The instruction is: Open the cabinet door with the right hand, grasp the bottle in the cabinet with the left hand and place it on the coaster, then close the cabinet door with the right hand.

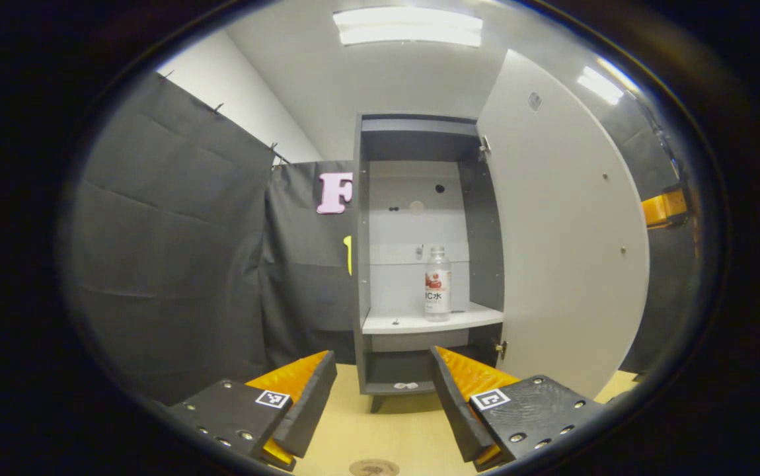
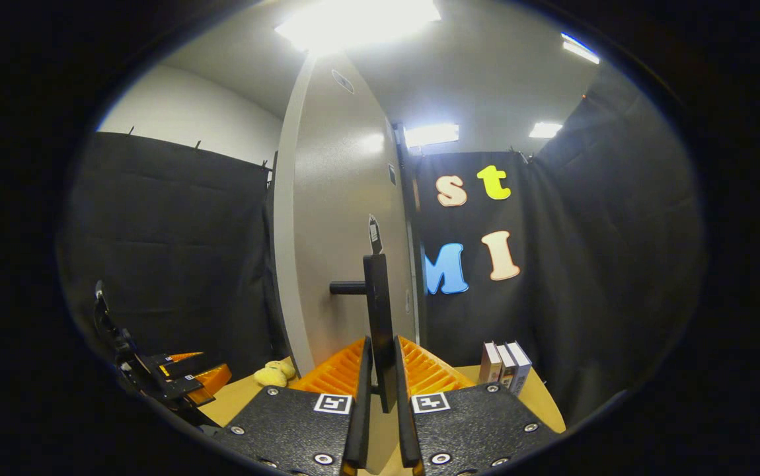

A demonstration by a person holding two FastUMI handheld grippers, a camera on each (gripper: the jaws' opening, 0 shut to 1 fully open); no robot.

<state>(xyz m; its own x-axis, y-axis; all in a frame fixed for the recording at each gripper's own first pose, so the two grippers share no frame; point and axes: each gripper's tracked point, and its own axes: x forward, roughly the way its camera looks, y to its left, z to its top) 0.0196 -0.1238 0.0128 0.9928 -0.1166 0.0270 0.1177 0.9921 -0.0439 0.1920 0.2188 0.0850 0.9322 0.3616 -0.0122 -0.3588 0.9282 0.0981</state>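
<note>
One bottle (image 1: 437, 284) is standing upright on the white shelf (image 1: 419, 322) inside the cabinet (image 1: 361, 251), in the middle of the left gripper view. Nothing is touching it. The cabinet door (image 1: 565, 231) is hanging wide open on the right side of that view. The left gripper (image 1: 383, 396) is waiting at the bottom of the frame with its two fingers spread wide apart, holding nothing and far from the bottle. The round coaster (image 1: 373, 468) is peeking out on the table (image 1: 380, 430) at the very bottom edge. In the right gripper view, the right gripper (image 2: 380, 390) is squeezing the dark door handle (image 2: 377, 317) in the middle of the frame, with both fingers pressing on it. Things could be going wrong soon, I think: if the right gripper is letting the door swing back, it could be bumping the left gripper as it reaches in. The bottle is tall and thin, so a push from one finger could be knocking it over.
</note>
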